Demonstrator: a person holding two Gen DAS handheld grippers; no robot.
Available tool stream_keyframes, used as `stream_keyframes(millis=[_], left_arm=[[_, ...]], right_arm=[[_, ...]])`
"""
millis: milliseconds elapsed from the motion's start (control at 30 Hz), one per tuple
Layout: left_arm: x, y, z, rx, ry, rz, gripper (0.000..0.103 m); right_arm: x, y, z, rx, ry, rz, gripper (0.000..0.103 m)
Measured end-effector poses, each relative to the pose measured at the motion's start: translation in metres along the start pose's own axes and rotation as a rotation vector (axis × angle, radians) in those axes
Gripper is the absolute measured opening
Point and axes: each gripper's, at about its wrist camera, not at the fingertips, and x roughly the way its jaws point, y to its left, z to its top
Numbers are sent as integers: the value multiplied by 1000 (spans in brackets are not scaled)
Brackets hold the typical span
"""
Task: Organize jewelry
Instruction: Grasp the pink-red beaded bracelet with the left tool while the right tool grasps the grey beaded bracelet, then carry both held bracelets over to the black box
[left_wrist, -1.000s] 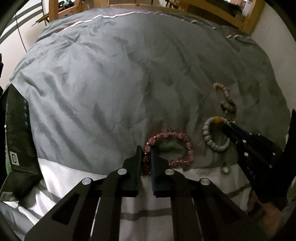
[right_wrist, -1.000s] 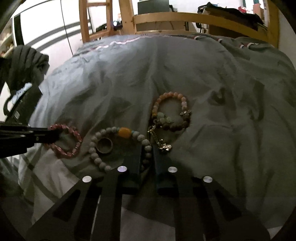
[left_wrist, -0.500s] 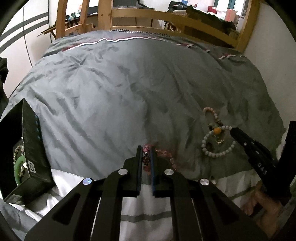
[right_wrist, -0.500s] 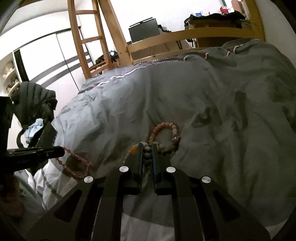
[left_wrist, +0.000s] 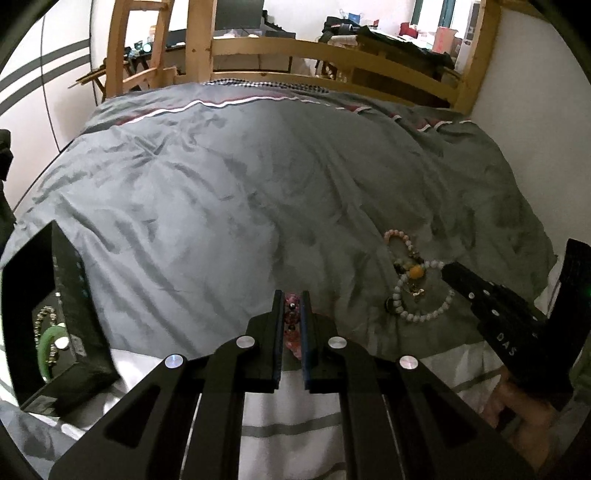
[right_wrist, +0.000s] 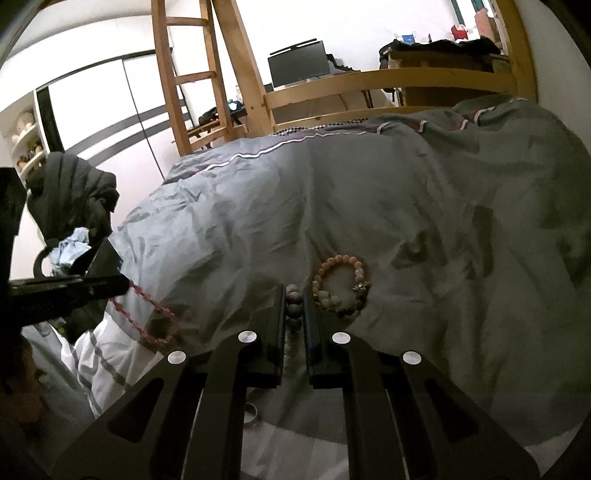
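Pink bead bracelet (left_wrist: 291, 325) pinched between the fingers of the left gripper (left_wrist: 291, 299), lifted off the grey duvet (left_wrist: 258, 192); in the right wrist view it hangs as a slack loop (right_wrist: 147, 314) from that gripper's tip (right_wrist: 122, 286), over the duvet's near edge where the white striped sheet (right_wrist: 92, 362) shows.

Right gripper (right_wrist: 294, 295) clamped on the pale grey bead bracelet (right_wrist: 294, 306). From the left wrist view that bracelet (left_wrist: 421, 295) is a ring with one orange bead (left_wrist: 415, 272), held at its far side by the right gripper's tip (left_wrist: 448, 271); the rest seems to lie on the duvet, though the dim light makes that hard to judge.

Just beyond, touching or overlapping it, a peach-pink bead bracelet (right_wrist: 341, 271) with darker beads and a small metal charm (right_wrist: 362, 286) along its near side, flat on the duvet.

A metal ring (right_wrist: 251, 419) lies under the right gripper near the duvet's near edge.

Black box (left_wrist: 62, 325) stands open at the near-left corner of the bed, a green bangle (left_wrist: 46, 343) and a small-bead strand (left_wrist: 40, 325) inside.

Wooden bed rail (left_wrist: 332, 48) along the far edge.
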Motion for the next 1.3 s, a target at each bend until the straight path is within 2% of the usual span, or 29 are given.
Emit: stream_keyframes(millis=[67,300,767,1000,1300], left_arm=[[-4,1,0,-3,3,2,7],[-33,2,1,-1,-10,9,7],[-84,21,8,-19,-30,14,7],[-103,51,8,-63,-30,9,7],[-119,105,4,-132,-42,31,7]], right_arm=[[-8,3,1,-21,4,-41,9],[-35,10,12,-41,11,-81,9],[-75,57,28,-82,18,-51,9],[-81,88,38,-121,16,-38,9],[-69,137,48,-181,27,10,9]])
